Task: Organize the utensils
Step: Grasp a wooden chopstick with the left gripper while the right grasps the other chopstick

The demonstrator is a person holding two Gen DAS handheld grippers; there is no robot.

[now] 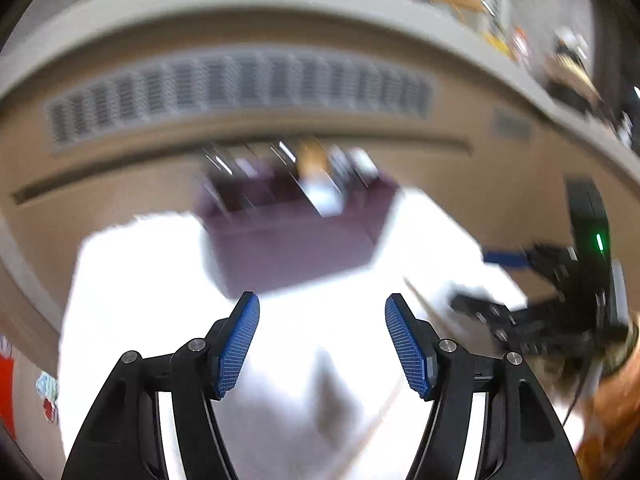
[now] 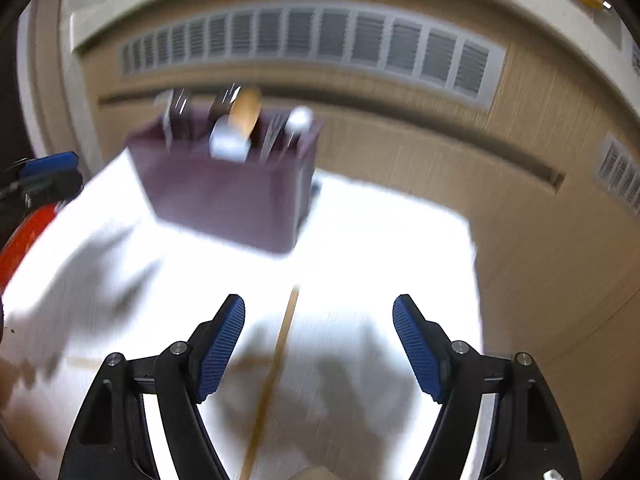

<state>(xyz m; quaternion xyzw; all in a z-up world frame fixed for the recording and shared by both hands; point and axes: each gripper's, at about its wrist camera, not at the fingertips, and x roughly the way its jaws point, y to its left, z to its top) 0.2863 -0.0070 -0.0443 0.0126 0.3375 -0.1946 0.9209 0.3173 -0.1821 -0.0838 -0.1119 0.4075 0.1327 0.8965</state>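
The left gripper (image 1: 322, 344) and the right gripper (image 2: 319, 346) both stand with jaws wide apart and hold nothing. A thin wooden stick (image 2: 276, 364) lies on the white table (image 2: 380, 240) between the right jaws. The purple utensil holder (image 2: 228, 192) stands farther ahead, with blurred utensils (image 2: 240, 120) inside.

I am looking at a beige panelled wall (image 2: 420, 152) that is curving across the upper half of both views, its fine grain showing at the right of my right view. A long grey louvred vent (image 2: 304, 40) is running across the top of it, and a second vent (image 2: 620, 172) is showing at the right edge. A dark narrow slot (image 1: 240, 160) is crossing the panel below. A pale ledge (image 1: 224, 4) is arching overhead, blurred clutter sitting on it at upper right. A white tabletop (image 2: 380, 232) is glaring under strong light, washing out, with soft grey shadows lying toward the bottom.
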